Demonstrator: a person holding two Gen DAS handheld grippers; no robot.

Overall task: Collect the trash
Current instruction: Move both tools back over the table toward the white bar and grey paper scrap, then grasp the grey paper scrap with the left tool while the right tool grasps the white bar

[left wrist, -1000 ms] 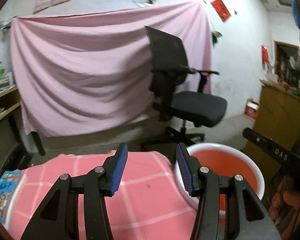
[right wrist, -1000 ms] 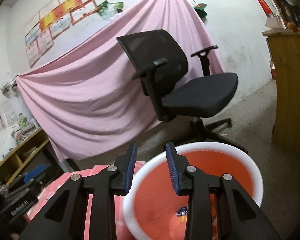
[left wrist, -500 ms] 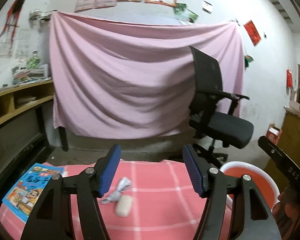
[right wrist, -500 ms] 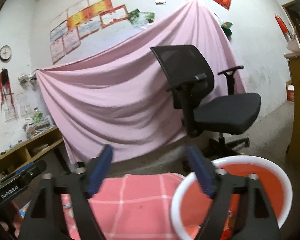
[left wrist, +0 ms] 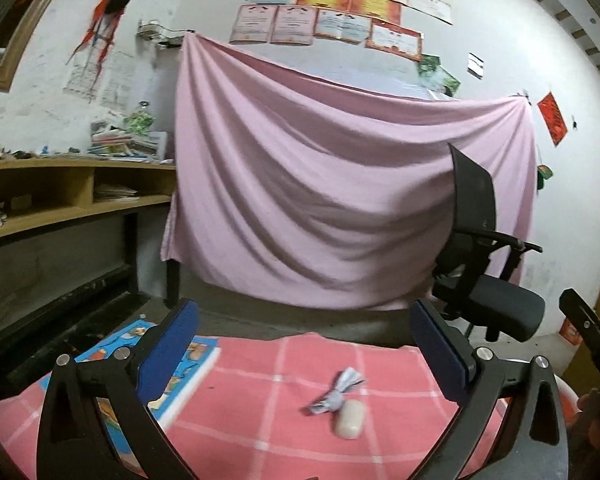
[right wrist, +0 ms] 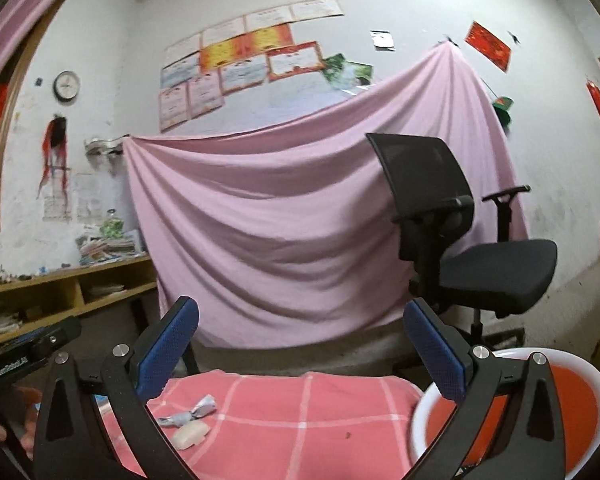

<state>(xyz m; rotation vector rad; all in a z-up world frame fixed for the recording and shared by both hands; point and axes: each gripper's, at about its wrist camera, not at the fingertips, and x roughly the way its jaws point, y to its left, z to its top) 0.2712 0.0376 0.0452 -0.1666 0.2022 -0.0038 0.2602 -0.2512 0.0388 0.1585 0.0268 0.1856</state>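
A crumpled silvery wrapper (left wrist: 334,393) lies on the pink checked cloth (left wrist: 260,400), touching a pale oval eraser-like lump (left wrist: 350,419). Both also show in the right wrist view, the wrapper (right wrist: 188,412) and the lump (right wrist: 191,435) at lower left. My left gripper (left wrist: 306,352) is wide open and empty, held above and short of the wrapper. My right gripper (right wrist: 300,352) is wide open and empty, to the right of the wrapper. A red bin with a white rim (right wrist: 580,400) stands at the table's right end.
A colourful children's book (left wrist: 172,376) lies on the cloth at the left. A black office chair (right wrist: 460,248) stands behind the table before a hanging pink sheet (left wrist: 340,200). Wooden shelves (left wrist: 60,200) run along the left wall.
Both grippers opened wide and swung left and up, away from the bin. The wrapper, lump and book came into view; the bin slid to the right edge.
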